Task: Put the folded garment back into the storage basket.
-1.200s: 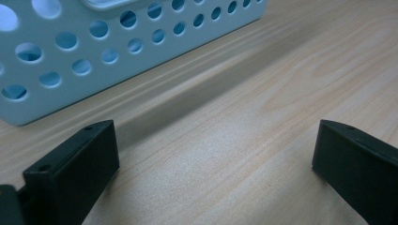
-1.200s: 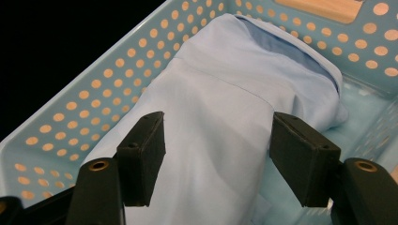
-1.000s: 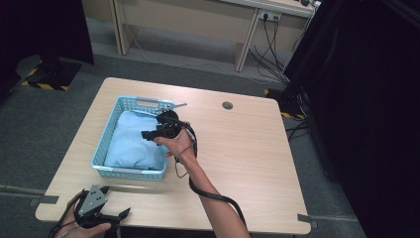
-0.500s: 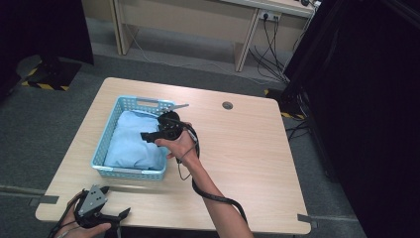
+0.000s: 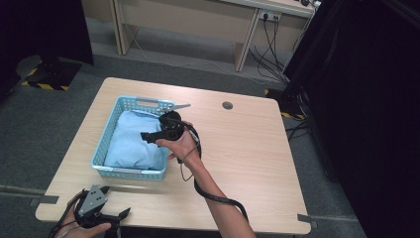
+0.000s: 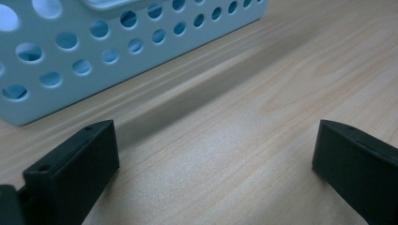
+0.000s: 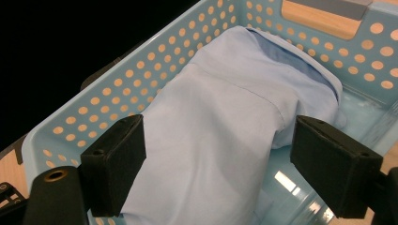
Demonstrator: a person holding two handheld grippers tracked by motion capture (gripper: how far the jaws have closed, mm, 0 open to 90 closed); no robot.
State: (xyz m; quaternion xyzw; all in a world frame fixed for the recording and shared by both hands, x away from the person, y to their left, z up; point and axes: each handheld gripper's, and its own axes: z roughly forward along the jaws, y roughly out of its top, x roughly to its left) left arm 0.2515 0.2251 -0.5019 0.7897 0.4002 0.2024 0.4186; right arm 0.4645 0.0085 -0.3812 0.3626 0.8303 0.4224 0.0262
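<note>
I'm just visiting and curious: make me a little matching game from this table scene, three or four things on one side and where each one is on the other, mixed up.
Things:
1. light blue cloth
2. blue basket
3. right tool
4. left tool

Places:
A. low at the table's near edge, in front of the basket
B. over the basket, open above the cloth
C. folded inside the basket
D. on the left half of the table

Pairs: 1-C, 2-D, 3-B, 4-A
</note>
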